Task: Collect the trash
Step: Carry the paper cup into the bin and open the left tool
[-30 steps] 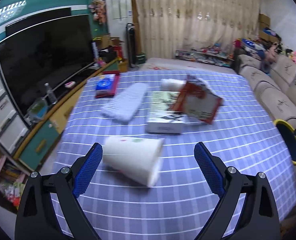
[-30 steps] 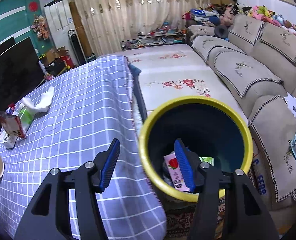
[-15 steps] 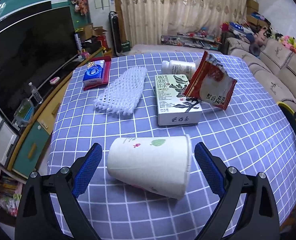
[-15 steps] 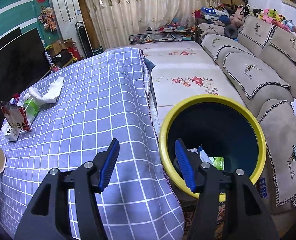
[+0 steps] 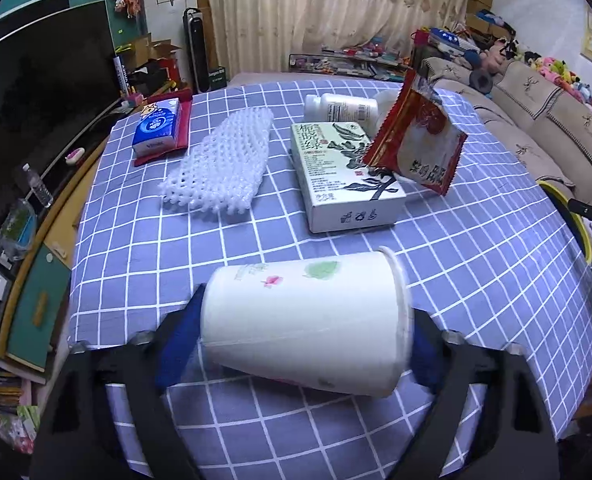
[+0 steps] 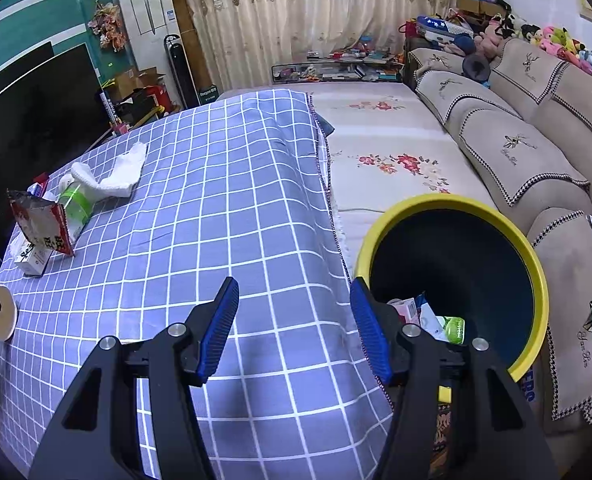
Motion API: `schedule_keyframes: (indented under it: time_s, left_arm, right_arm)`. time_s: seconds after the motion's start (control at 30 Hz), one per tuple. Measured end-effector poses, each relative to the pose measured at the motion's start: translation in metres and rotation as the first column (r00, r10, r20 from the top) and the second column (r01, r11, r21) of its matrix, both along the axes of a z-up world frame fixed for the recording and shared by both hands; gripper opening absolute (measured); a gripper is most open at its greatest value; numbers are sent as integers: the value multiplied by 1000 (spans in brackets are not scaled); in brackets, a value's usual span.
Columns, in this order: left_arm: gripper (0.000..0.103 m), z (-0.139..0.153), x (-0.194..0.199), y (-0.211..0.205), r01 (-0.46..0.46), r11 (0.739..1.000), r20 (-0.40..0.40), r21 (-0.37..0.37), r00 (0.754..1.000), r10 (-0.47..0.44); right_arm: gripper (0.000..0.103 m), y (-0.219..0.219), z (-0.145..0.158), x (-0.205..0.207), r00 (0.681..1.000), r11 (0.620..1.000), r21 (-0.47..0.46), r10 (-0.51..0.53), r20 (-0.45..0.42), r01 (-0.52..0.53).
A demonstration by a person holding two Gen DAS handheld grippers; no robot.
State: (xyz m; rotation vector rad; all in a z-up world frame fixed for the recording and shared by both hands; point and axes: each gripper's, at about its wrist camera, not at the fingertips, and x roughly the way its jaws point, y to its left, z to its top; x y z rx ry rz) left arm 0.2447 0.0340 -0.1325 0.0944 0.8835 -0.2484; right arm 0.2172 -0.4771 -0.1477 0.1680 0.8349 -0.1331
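Observation:
A white paper cup (image 5: pixel 303 320) lies on its side on the blue checked tablecloth (image 5: pixel 475 280), base to the left and rim to the right. My left gripper (image 5: pixel 303 312) straddles it lengthwise; its jaws are closing, and the blue pads (image 5: pixel 176 344) touch the cup's base and rim. In the right wrist view the cup (image 6: pixel 0 312) shows at the far left edge. My right gripper (image 6: pixel 294 292) hangs open and empty over the table's near corner. Just right of it stands a dark bin with a yellow rim (image 6: pixel 447 200) holding several wrappers (image 6: pixel 435 316).
Beyond the cup lie a tea box (image 5: pixel 343 172), a red snack bag (image 5: pixel 419 148), a white bottle (image 5: pixel 339 108), a white foam net (image 5: pixel 220 164) and a tissue pack (image 5: pixel 156 128). A television (image 5: pixel 36 120) stands left, a sofa (image 6: pixel 515 140) right.
My left gripper came forward and down around the cup, and its jaws narrowed onto the cup's ends. My right gripper slid left, from over the bin to the table's corner.

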Motion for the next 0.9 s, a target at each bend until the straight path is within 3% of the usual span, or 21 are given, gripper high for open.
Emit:
schedule_keyframes:
  time_s: [0.17,0.4,0.6,0.9]
  left_arm:
    - [82,10,-11,-16,16,1000,31,14,999,-16]
    - [82,36,-32,-89,113,994,72,10,991,-114]
    - [82,49,-34,-185,236,971,89,-30,968,-233]
    - [82,33,-28,-347,401,916,38,-28,916,-400]
  right_arm:
    - [55,-1,3,-6,1000,1000,4,0,6,0]
    - [55,-22,6,-29,999,999,18,-39,20,38]
    - [55,-56,10,-57,994,995,13,-104,40,103]
    - [55,-118,12,-94,978,980,9,-199,65,199]
